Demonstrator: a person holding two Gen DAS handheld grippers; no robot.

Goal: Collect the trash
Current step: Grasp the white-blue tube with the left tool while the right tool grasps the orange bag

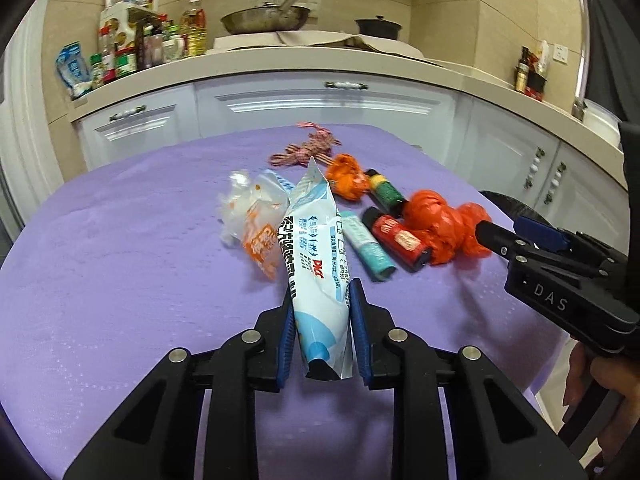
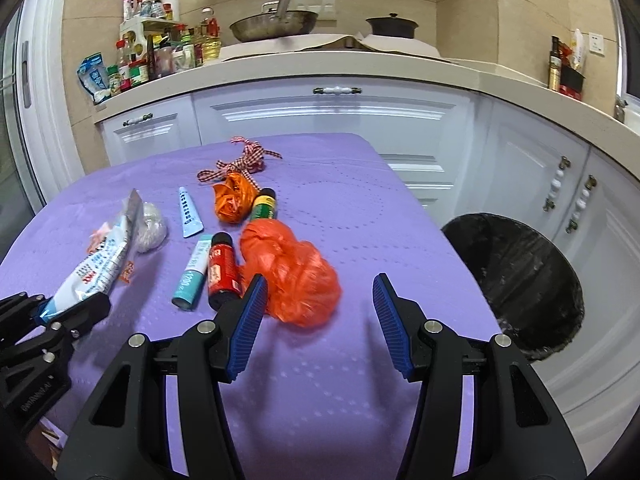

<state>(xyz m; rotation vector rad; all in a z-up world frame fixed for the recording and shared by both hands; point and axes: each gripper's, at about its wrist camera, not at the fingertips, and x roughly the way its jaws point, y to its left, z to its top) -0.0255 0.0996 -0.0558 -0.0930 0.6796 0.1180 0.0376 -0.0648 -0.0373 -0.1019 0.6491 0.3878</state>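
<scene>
So the left claw [image 1: 322,312] was clamped on the bottom end of a white and blue pouch [image 1: 316,256], pads squeezing it from both sides, with the rest of the pouch sticking out forward over the purple bench [image 1: 120,264]. Grabbing it by the tail made sense to me, since a flat floppy packet gives you nothing else to pinch. The right claw [image 2: 320,320] sat about half spread with nothing in it, hanging just in front of the crumpled red bag [image 2: 292,276], probably lined up to take that one. The rest of the trash lay in a loose bunch mid-bench: a teal tube [image 2: 194,274], a red bottle [image 2: 222,274], a green-label bottle [image 2: 264,206], a small orange bag [image 2: 232,198], a light blue tube [image 2: 189,212], a checked ribbon [image 2: 244,160] and a clear wrapper [image 1: 252,220] with orange print. The black-lined bin [image 2: 520,280] stood right off the bench's right edge, handy for dropping stuff in. Readable text: red "DKC"-looking letters on the pouch plus big Chinese characters I couldn't make out, "DAS" on the right claw's body in the left view, and what looked like "100" on the teal tube.
</scene>
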